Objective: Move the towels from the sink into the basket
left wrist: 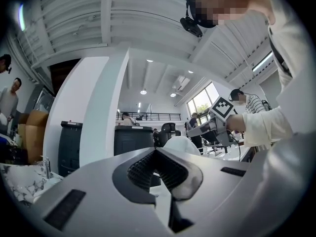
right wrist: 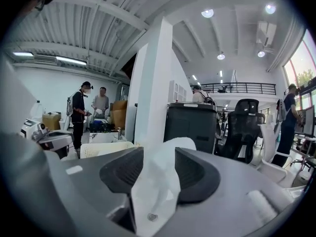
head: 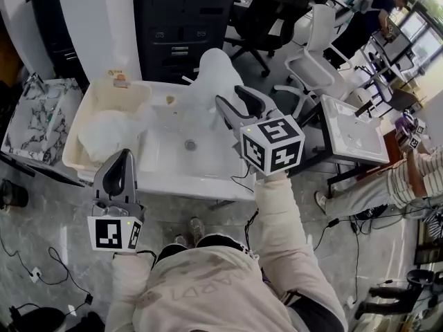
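Observation:
The white sink (head: 166,166) lies in front of me, its drain (head: 190,144) bare. A cream perforated basket (head: 72,147) stands against its left end with white towels (head: 104,135) heaped in it. One white towel (head: 218,71) rises in a mound at the sink's far edge. My right gripper (head: 239,97) hovers over the basin just short of that mound, jaws open; in the right gripper view the towel (right wrist: 160,181) shows through the gap of the right gripper (right wrist: 154,154), not pinched. My left gripper (head: 123,159) is shut and empty near the sink's front left; the left gripper view shows that left gripper (left wrist: 156,151) with its tips together.
A dark cabinet (head: 183,19) stands behind the sink, with office chairs (head: 311,54) to its right. A marble-topped stand (head: 38,113) is left of the basket. Another white basin (head: 353,130) and a person (head: 408,178) are at the right. Cables lie on the floor.

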